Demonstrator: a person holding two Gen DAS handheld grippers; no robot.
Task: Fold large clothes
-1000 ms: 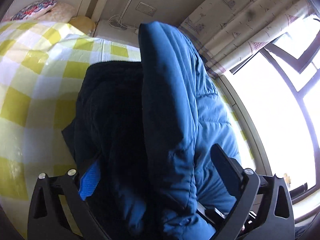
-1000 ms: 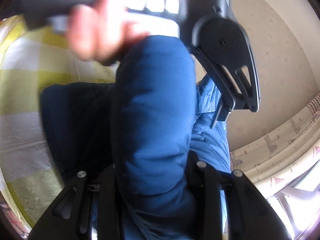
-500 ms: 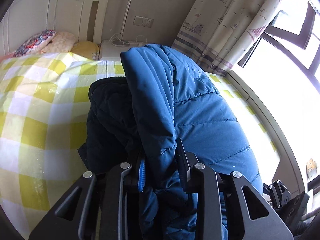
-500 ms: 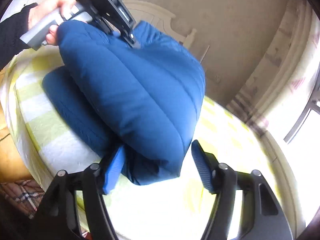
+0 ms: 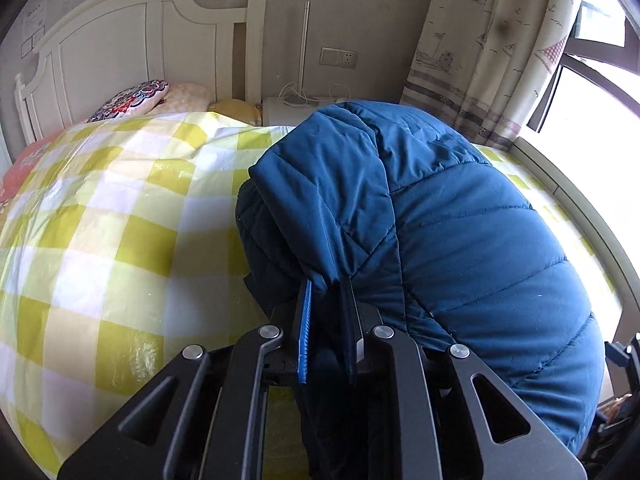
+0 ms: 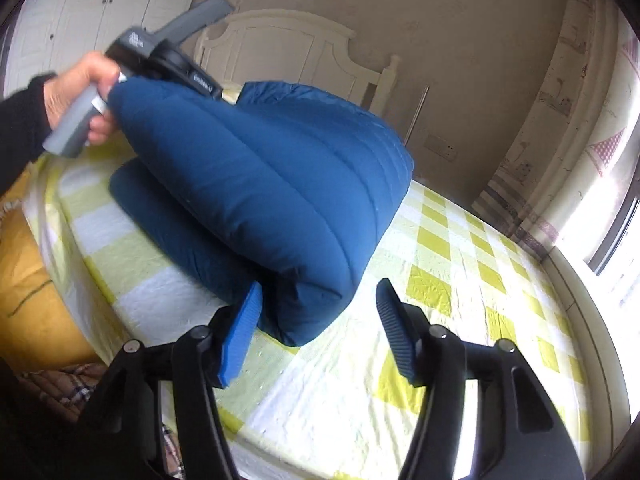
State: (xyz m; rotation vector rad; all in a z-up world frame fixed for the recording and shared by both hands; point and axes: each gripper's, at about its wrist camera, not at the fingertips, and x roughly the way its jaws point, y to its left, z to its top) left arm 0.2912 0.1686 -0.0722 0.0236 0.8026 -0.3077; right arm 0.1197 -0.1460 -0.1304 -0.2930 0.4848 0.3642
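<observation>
Left wrist view: left gripper [image 5: 326,292] clamped on blue jacket [image 5: 440,240] edge.
Right gripper [image 6: 320,320] spread apart, folded jacket corner just between fingers, on checked bed [image 6: 460,280].

My left camera sits right against the blue jacket [image 5: 460,240], looking along the checked bedspread [image 5: 100,240] toward the headboard [image 5: 120,40] and curtain [image 5: 492,52]. My right camera looks from nearer the bed's edge, angled down across it, jacket close ahead. Both views share the jacket, bedspread, headboard and curtain; the right view also catches my left hand [image 6: 86,92].
</observation>
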